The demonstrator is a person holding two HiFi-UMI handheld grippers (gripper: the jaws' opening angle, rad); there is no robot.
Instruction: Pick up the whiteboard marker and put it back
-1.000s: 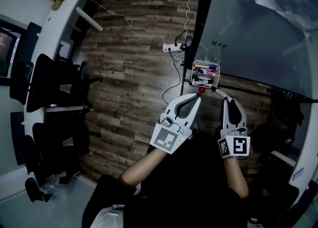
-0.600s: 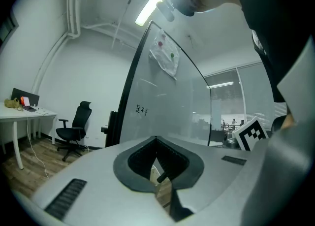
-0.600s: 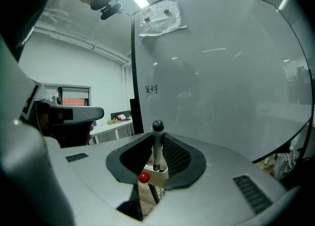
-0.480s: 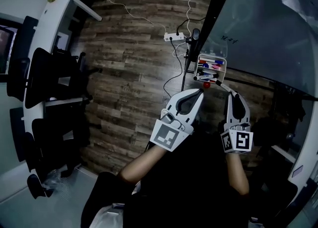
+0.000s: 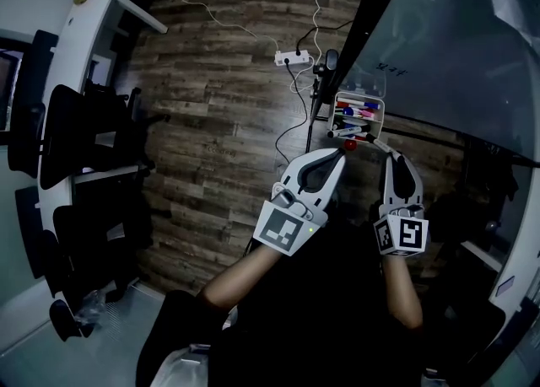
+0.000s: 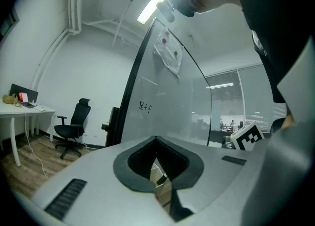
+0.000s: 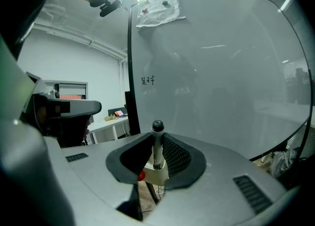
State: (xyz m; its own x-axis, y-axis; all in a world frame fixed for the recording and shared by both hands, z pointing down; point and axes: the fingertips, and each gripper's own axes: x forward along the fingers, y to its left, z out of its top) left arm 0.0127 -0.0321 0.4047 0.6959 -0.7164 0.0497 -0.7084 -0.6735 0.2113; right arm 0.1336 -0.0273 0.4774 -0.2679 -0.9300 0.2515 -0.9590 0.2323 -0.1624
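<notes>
A: Right gripper (image 5: 386,154) status?
B: I see its jaws clamped on the whiteboard marker (image 7: 157,146), which stands upright between the pads, dark end above the tips. Pen tray (image 5: 381,115) sits just past the tips.
A: Left?
B: Left gripper (image 5: 339,156) jaws closed, tips meeting, nothing between them.

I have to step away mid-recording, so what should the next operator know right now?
Left gripper: shut, empty, beside the right one.
Right gripper: shut on the whiteboard marker, which stands across its jaws, close to the marker tray on the whiteboard.
Done: marker picked up.
Left: set it into the tray with the other markers, then release.
</notes>
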